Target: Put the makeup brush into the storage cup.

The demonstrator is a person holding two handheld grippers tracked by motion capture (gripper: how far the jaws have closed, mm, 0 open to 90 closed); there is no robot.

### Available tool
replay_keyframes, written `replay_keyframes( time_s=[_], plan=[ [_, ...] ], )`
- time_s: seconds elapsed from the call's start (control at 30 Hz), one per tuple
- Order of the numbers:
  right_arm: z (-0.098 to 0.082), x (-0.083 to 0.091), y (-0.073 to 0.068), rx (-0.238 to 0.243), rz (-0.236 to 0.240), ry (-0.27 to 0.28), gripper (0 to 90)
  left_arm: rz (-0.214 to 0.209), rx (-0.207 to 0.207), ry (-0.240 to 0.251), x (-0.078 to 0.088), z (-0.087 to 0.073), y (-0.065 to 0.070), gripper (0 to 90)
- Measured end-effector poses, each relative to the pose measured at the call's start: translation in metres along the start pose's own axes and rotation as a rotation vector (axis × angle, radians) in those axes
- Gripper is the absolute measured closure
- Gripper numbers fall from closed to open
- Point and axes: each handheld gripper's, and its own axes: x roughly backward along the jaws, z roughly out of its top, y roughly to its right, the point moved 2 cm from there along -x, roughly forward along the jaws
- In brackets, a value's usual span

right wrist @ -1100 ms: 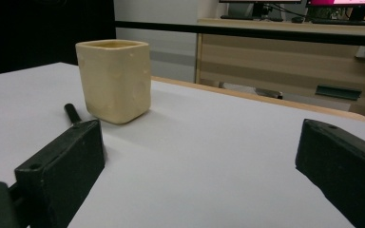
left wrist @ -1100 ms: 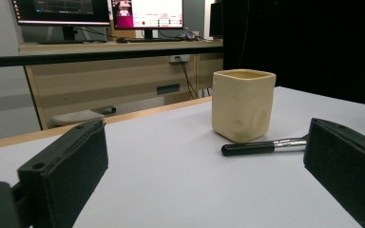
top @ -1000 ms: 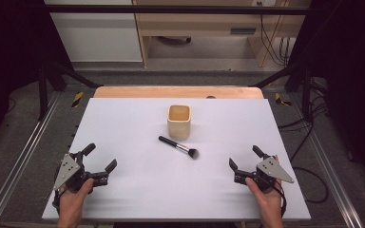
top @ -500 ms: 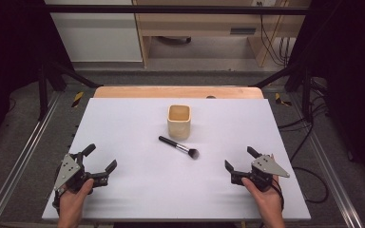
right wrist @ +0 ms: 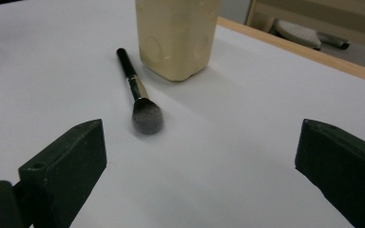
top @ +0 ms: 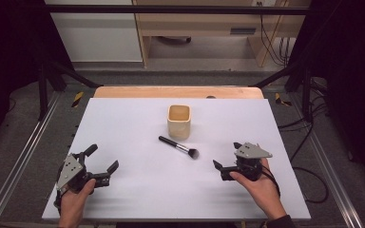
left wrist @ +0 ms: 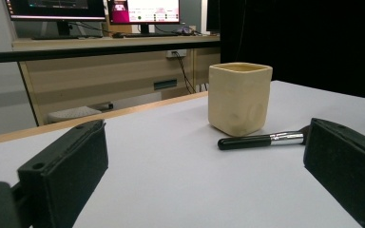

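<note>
While both of my grippers hover low over the white table (top: 123,123), the makeup brush (top: 178,146) lies flat near its centre, held by neither. Seen from above, my right gripper (top: 229,158) sits at about four o'clock from the brush, its jaws spread wide with nothing between them. The brush's dark bristle head points toward this gripper and lies near it but clearly apart. Through the right gripper view, the brush (right wrist: 138,92) lies ahead and toward eleven o'clock of the gap between my jaws, bristles nearest me, black handle running away toward the cream cup (right wrist: 177,33). The bristle head sits just beyond my left-hand jaw's tip, outside the jaws' reach.

My left gripper (top: 103,159) rests at about eight o'clock from the brush, well apart from it, jaws also wide and empty. In the left gripper view, the brush (left wrist: 261,140) lies crosswise ahead at about two o'clock, its bristle end hidden behind my right-hand jaw. The cup (left wrist: 239,97) stands upright just behind the handle; whether handle and cup touch I cannot tell from here, though from the high view the cup (top: 179,121) seems to stand just clear, at twelve o'clock from the brush.
</note>
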Motion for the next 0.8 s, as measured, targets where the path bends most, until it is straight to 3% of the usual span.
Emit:
replay_keyframes(
  time_s=[0.17, 0.33, 0.8],
  plan=[
    [0.016, -0.01, -0.008, 0.06, 0.034, -0.048, 3.8, -0.018, -0.002, -0.008, -0.002, 0.0, 0.003, 0.6],
    [0.034, -0.019, -0.014, 0.088, 0.058, -0.079, 4.2, -0.029, 0.001, 0.003, -0.002, 0.001, 0.004, 0.6],
    [0.062, -0.053, -0.022, 0.115, 0.091, -0.163, 5.0, -0.035, 0.006, 0.014, -0.002, 0.003, 0.005, 0.6]
  ],
)
